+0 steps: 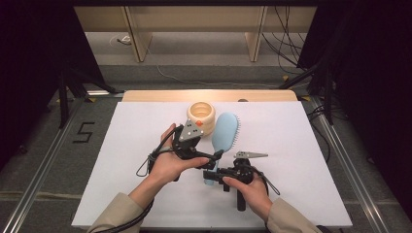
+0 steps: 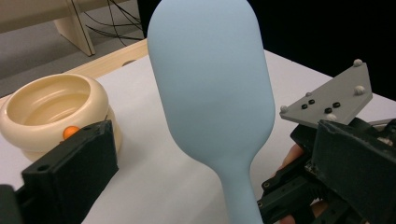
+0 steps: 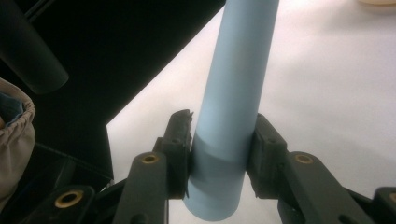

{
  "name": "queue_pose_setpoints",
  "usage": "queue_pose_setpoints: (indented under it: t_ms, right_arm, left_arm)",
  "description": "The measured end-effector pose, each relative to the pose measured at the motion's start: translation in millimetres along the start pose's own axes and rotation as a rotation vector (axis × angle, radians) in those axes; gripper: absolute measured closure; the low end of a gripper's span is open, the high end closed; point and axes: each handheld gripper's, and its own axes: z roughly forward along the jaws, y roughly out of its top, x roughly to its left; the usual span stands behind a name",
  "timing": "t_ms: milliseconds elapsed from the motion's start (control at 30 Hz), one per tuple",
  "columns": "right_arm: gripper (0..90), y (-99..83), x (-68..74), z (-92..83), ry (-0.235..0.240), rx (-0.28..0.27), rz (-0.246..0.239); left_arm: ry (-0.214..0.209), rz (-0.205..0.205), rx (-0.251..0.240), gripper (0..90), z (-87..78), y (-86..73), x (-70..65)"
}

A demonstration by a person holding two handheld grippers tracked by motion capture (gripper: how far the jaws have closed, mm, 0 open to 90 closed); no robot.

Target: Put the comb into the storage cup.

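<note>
A light blue hairbrush is held over the white board, head pointing away, bristles facing right. My right gripper is shut on the lower end of its round handle, with both pads pressed against it. My left gripper comes in from the left at the brush's neck. In the left gripper view its jaws stand wide apart on either side of the brush without touching it, so the left gripper is open. The right gripper's grey plate shows beyond the brush.
A cream ring-shaped bowl stands at the back of the white board, just left of the brush head. A wooden table edge runs behind the board. Cables trail from both grippers toward the person.
</note>
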Motion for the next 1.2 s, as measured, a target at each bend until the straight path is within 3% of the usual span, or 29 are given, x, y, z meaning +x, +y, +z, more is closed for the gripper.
queue_pose_setpoints:
  t_ms: [133,1200]
  right_arm:
    - [65.0,0.1,-0.2,-0.2,-0.001,-0.001,-0.003]
    - [65.0,0.3,0.0,-0.5,0.01,-0.012,-0.005]
  left_arm:
    - [-0.017,-0.002,-0.004,0.0,2.7,3.0,0.6]
    - [-0.017,-0.027,-0.021,0.0,12.0,23.0,3.4]
